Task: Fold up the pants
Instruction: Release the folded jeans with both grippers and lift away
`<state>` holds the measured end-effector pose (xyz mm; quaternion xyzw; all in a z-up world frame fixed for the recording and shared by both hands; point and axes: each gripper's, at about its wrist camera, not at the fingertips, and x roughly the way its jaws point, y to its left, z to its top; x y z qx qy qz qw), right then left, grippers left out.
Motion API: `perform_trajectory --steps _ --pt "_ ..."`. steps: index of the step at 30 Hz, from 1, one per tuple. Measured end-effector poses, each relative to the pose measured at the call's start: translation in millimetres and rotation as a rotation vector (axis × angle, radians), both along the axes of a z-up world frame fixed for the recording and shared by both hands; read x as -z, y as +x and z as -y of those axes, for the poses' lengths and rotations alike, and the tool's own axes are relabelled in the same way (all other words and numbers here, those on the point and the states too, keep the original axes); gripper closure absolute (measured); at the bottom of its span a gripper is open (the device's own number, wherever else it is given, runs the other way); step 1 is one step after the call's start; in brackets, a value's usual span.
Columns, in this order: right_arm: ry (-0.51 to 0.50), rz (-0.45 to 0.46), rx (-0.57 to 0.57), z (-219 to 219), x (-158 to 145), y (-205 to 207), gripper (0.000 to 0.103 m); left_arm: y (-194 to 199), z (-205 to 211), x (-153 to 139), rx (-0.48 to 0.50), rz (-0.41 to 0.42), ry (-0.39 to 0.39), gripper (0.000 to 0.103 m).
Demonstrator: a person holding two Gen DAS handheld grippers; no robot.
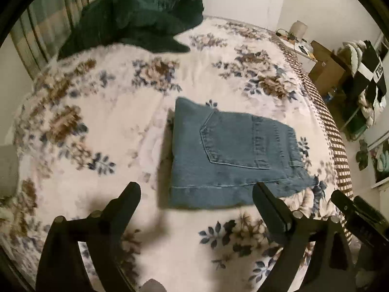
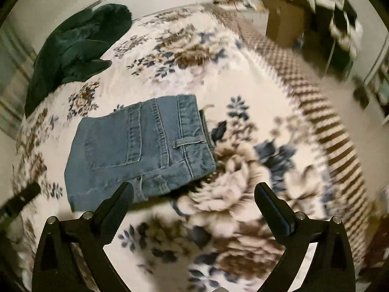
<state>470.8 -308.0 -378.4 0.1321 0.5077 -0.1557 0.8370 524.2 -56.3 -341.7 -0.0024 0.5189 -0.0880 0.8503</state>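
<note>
Blue denim pants (image 1: 231,155) lie folded into a compact rectangle on the floral bedspread (image 1: 97,112), back pocket up. They also show in the right wrist view (image 2: 136,150), waistband toward the right. My left gripper (image 1: 197,192) is open and empty, held above the bed just in front of the pants' near edge. My right gripper (image 2: 194,192) is open and empty, above the bed near the pants' front right corner. The right gripper's finger shows at the far right of the left wrist view (image 1: 350,206).
A dark green garment (image 1: 136,17) is heaped at the far left of the bed, also in the right wrist view (image 2: 75,48). The bed's checkered edge (image 1: 340,160) runs down the right. Cardboard boxes (image 1: 325,73) and a clothes rack (image 1: 369,77) stand beyond it.
</note>
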Motion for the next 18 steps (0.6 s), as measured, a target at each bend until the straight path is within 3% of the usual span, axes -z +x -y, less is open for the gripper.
perform_trajectory --steps 7,18 --pt "-0.101 0.096 -0.067 -26.3 -95.0 -54.4 0.001 -51.4 0.3 -74.6 -0.007 0.095 0.055 0.009" --pt "-0.125 0.242 -0.139 -59.1 -235.0 -169.7 0.001 -165.8 -9.5 -195.3 -0.054 0.254 0.093 0.009"
